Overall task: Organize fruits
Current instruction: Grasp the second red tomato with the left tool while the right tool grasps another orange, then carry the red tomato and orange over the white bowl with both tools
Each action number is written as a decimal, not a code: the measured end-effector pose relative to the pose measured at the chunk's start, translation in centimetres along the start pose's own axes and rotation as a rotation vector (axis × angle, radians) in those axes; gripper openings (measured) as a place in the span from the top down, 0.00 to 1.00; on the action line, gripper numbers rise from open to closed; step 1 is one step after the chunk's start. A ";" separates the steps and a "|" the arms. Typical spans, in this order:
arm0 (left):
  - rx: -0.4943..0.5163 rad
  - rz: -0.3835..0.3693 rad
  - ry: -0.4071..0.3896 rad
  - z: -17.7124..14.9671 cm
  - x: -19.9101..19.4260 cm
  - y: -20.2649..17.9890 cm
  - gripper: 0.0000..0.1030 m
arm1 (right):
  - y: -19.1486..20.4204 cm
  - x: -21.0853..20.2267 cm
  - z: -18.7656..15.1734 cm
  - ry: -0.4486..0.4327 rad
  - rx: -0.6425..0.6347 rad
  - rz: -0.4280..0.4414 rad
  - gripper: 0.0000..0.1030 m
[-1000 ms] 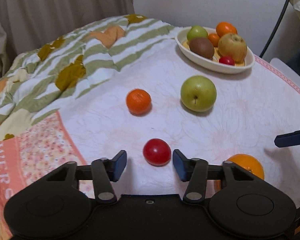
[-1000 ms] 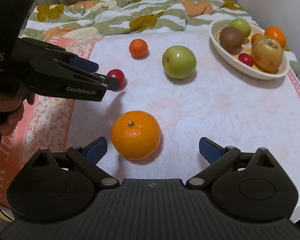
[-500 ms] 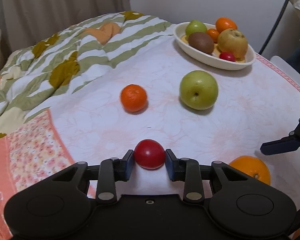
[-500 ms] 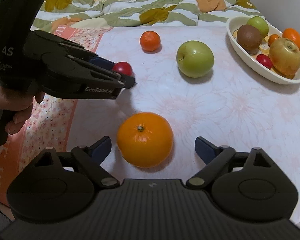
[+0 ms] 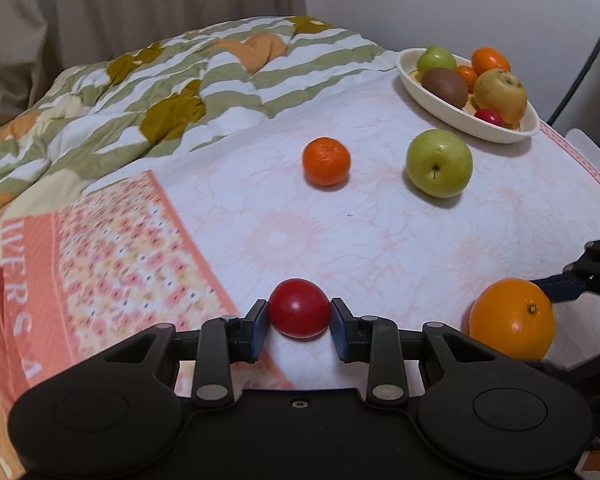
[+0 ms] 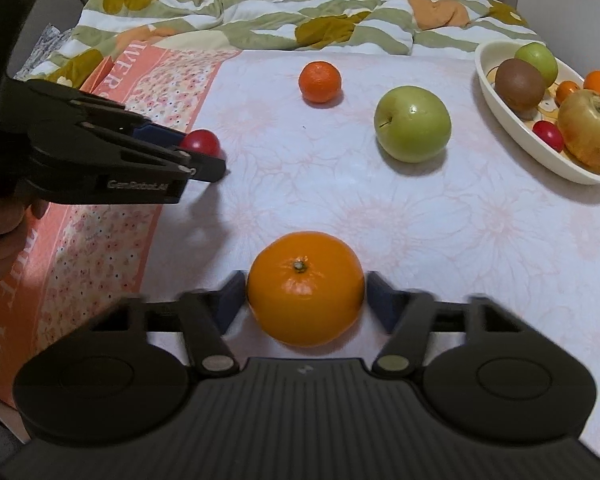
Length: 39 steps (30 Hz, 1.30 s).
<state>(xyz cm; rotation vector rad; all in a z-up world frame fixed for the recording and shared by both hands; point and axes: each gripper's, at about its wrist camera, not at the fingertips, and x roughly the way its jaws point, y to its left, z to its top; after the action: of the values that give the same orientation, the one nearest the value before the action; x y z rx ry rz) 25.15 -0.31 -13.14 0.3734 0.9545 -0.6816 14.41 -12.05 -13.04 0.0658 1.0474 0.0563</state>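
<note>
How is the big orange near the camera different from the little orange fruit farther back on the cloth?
The big orange looks clearly larger than the small mandarin. The big orange has smooth, lighter skin with a green stem button up; the small mandarin looks deeper and bumpier. The big orange sits between the right claw fingers; the small mandarin lies alone. Both are round and rest on the tablecloth.
</note>
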 end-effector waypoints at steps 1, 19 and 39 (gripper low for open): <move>-0.009 0.003 -0.003 -0.1 -0.3 0.2 0.65 | 0.0 0.0 0.0 -0.001 0.004 0.000 0.27; -0.122 0.042 -0.194 0.1 -8.8 -2.9 0.65 | -1.3 -6.3 -1.0 -0.120 0.051 -0.023 0.27; -0.248 0.188 -0.361 6.4 -12.5 -15.9 0.65 | -16.0 -14.3 0.6 -0.264 -0.065 0.041 0.27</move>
<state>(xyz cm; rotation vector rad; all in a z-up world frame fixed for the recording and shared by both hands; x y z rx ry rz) 13.36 -11.13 0.83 0.1116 0.6406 -0.4329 8.00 -29.09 -1.69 0.0347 0.7798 0.1160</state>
